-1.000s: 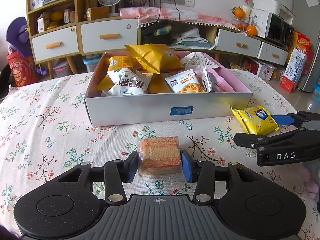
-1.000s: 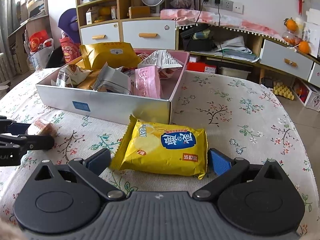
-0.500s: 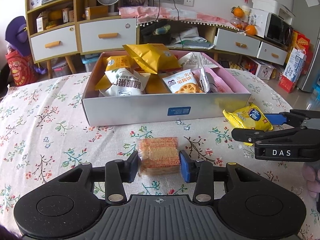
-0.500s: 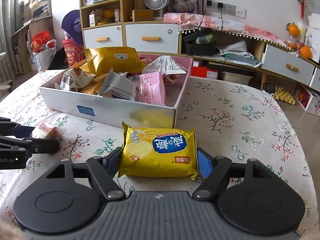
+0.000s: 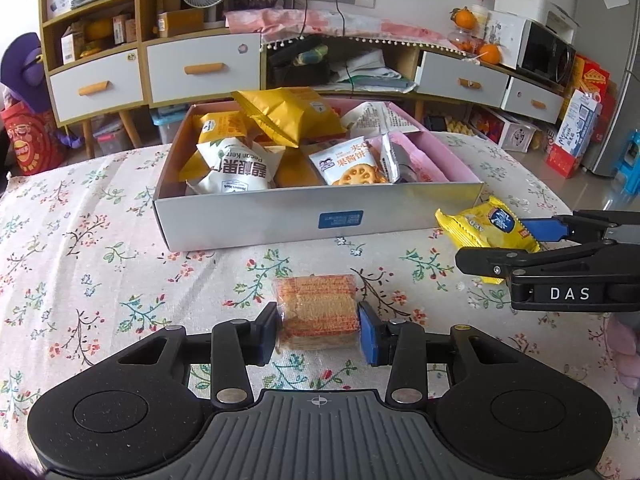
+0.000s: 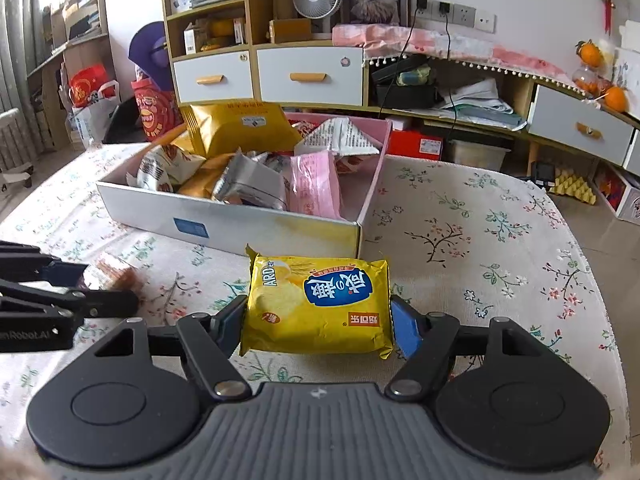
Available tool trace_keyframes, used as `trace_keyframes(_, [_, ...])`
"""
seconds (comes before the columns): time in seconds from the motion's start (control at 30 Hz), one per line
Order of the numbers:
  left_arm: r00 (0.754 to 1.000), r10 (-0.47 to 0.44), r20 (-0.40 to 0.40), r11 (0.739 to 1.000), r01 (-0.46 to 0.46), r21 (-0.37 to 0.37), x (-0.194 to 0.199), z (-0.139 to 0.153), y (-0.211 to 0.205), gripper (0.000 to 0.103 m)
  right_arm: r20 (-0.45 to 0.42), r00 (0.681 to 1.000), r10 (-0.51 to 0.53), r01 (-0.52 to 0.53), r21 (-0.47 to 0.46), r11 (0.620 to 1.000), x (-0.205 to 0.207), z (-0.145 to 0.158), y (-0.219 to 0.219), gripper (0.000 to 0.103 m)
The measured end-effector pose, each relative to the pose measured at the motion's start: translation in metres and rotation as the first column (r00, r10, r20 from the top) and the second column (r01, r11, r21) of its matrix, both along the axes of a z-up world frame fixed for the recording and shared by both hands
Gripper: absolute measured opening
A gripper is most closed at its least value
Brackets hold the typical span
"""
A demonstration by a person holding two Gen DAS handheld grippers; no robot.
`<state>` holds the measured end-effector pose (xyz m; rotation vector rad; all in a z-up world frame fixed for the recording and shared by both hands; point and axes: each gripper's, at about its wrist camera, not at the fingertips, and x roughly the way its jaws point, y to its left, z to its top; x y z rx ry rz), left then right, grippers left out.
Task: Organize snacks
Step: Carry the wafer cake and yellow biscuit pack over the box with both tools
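The left hand-held gripper [image 5: 318,330] clamps an orange cracker pack [image 5: 316,312] (clear-wrapped); the right hand-held gripper [image 6: 318,322] grips a yellow snack bag [image 6: 318,304].

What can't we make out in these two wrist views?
- Box floor: both views, buried under packets; how deep the pile goes is unclear.
- Pink packet: right view, print too small to read.
- Orange wafer pack: right view, blurred and partly behind the left hand-held gripper.
- Yellow packet: left view, lower edge hidden by the right hand-held gripper.
- Whether either packet is lifted off the tablecloth: undersides hidden.
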<state>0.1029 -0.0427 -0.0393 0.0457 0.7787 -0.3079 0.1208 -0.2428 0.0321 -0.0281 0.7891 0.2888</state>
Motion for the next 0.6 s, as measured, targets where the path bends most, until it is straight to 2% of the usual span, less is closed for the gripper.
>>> trace_keyframes(0.33, [0.999,0.011,0.031,0.999,-0.009,-0.04,-0.004,0.019,0.004,0.038,0.026,1.0,-0.01,0.009,0.032,0.999,-0.006,0.016,0.003,0.07])
trace_keyframes(0.6, [0.996,0.031,0.081,0.996,-0.025,-0.082,0.007,0.037,0.008,0.038,0.053,0.995,-0.082,0.075,0.12,0.99,0.005,0.033,-0.005,0.07])
